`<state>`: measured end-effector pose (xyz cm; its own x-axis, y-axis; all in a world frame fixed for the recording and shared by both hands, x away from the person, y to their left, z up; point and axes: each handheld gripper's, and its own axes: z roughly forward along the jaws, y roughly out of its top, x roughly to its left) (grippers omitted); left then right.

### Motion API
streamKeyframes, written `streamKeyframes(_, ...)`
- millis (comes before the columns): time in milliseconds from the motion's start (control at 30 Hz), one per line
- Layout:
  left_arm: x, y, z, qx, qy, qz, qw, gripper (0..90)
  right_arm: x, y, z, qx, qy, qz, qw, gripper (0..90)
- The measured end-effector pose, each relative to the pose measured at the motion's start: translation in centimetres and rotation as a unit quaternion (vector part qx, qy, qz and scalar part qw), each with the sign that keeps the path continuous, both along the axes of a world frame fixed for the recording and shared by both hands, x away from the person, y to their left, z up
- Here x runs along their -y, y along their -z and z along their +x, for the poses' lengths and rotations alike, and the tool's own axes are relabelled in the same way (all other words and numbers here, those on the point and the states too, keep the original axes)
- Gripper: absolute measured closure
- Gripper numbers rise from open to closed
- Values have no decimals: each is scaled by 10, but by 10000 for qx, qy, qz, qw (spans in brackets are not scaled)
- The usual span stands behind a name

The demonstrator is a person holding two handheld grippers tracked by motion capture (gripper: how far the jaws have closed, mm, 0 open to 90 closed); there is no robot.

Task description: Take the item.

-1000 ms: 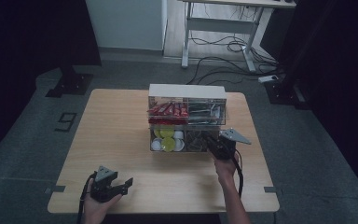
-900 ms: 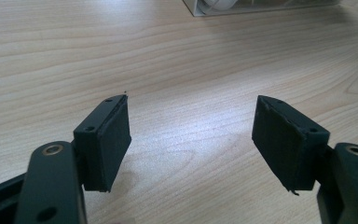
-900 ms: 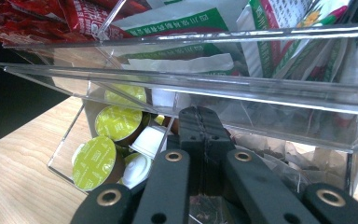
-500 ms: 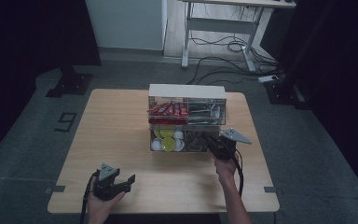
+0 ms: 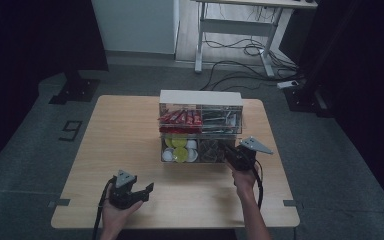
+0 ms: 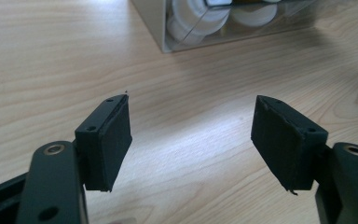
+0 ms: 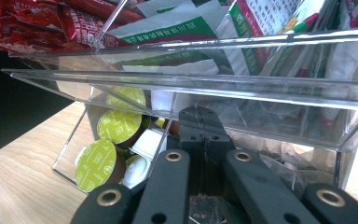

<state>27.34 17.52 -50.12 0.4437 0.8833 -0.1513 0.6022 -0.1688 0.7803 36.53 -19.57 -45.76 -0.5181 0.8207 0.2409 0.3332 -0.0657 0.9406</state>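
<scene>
Left gripper (image 5: 142, 190) has crept slightly twd the clear organizer (image 5: 200, 128), jaws spread, empty, over bare tabletop (image 5: 130, 140) near its front. Right gripper (image 7: 200, 126) reaches into organizer's lower right compartment, jaws pressed together; contents betw. them can't tell.

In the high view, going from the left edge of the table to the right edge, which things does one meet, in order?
Left gripper, jaws wide apart over bare wood → green-lidded capsules in the clear organizer's lower left compartment → right gripper with its jaws in the lower right compartment.
</scene>
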Motion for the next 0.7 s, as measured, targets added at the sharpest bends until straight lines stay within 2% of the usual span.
streamKeyframes(700,22,-22,15,173,79,57,9998,283,1,0,-1,17,30,-34,10000,886)
